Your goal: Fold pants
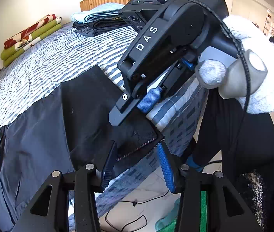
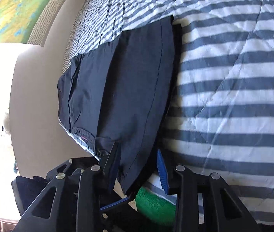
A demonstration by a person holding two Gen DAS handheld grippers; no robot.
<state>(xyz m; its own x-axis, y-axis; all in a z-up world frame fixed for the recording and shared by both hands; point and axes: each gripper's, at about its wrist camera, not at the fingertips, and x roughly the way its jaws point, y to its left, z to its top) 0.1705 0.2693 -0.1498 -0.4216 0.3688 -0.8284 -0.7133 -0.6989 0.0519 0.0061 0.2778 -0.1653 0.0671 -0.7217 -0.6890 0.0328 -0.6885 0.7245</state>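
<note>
While lying flat on the striped bedspread [image 1: 49, 61], the dark pants [image 1: 90, 104] are stretching away ahead of the left gripper [image 1: 137, 166], with one corner of the folded cloth, edged in striped trim, hanging over the bed's edge and sitting between that gripper's two pads. Those pads are standing apart, the corner resting between them rather than being squeezed flat. Just beyond that corner, the right gripper [image 1: 131, 114] is reaching in from the far right, carried by a hand in a white fuzzy glove [image 1: 253, 63], its black finger lying on top of the pants near the same edge. Seen from the right wrist, the pants [image 2: 129, 81] are running straight ahead of the right gripper [image 2: 138, 170], their near end filling most of the gap between its fingers; whether those pads are pressing on the cloth cannot be told. Striped bedspread [image 2: 224, 77] is spreading to that gripper's right. Far ahead of the left gripper, a stack of folded clothes [image 1: 98, 23] is sitting on the bed.
</note>
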